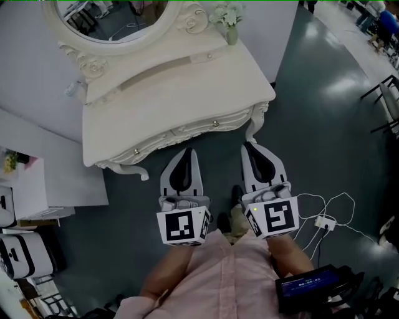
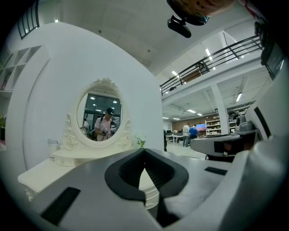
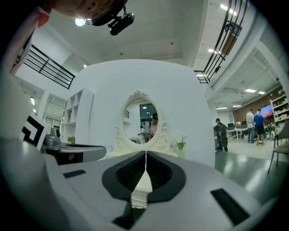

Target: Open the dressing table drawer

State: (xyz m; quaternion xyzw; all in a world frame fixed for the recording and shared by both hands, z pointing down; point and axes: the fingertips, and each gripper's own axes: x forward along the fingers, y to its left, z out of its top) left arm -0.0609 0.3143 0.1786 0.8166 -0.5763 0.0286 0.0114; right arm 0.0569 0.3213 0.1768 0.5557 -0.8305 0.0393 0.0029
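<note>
The white dressing table [image 1: 187,87] stands ahead of me with an oval mirror [image 1: 112,19] on top. Its carved drawer front [image 1: 181,132] carries two small knobs [image 1: 136,151] [image 1: 216,123]. My left gripper [image 1: 189,151] is shut and empty, its tips just short of the drawer front, between the knobs. Also shut and empty, my right gripper [image 1: 248,146] sits near the table's right front leg [image 1: 255,124]. In the left gripper view, the left gripper [image 2: 144,151] points at the table [image 2: 40,173] and mirror [image 2: 101,118]. In the right gripper view, the right gripper [image 3: 145,153] lines up with the mirror [image 3: 144,121].
A small vase of flowers [image 1: 230,28] stands on the table's back right corner. White cables and an adapter [image 1: 324,222] lie on the dark floor to the right. A white cabinet [image 1: 37,180] stands at the left. People stand far off in the hall [image 3: 253,126].
</note>
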